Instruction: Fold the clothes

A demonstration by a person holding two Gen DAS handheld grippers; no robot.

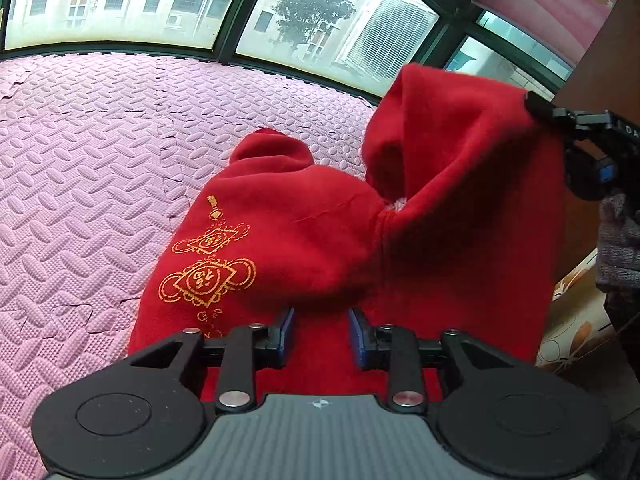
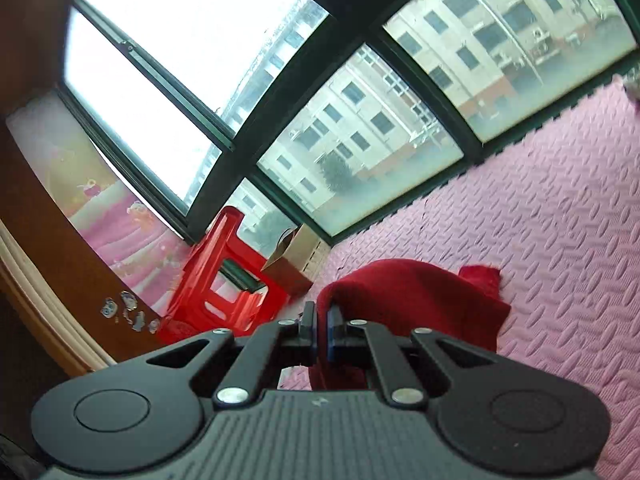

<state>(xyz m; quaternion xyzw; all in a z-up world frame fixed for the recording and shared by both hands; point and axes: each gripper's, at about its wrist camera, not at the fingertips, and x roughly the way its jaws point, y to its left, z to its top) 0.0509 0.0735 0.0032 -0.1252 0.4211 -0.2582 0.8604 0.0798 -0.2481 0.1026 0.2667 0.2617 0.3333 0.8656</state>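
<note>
A red garment (image 1: 304, 236) with a gold printed emblem (image 1: 206, 280) lies on the pink foam mat (image 1: 92, 168). My left gripper (image 1: 321, 330) is open, its blue-padded fingers (image 1: 286, 330) apart just over the near part of the cloth. My right gripper (image 1: 532, 106) is shut on the garment's right part and holds it lifted high at the right of the left wrist view. In the right wrist view the right gripper (image 2: 321, 322) pinches a red fold (image 2: 412, 300) that hangs down toward the mat (image 2: 540, 240).
A large dark-framed window (image 1: 228, 12) runs along the mat's far edge. A red plastic stool (image 2: 224, 280) and a brown paper bag (image 2: 292, 264) stand by the window corner. A wooden panel (image 1: 600, 60) and floral fabric (image 1: 572, 320) lie at the right.
</note>
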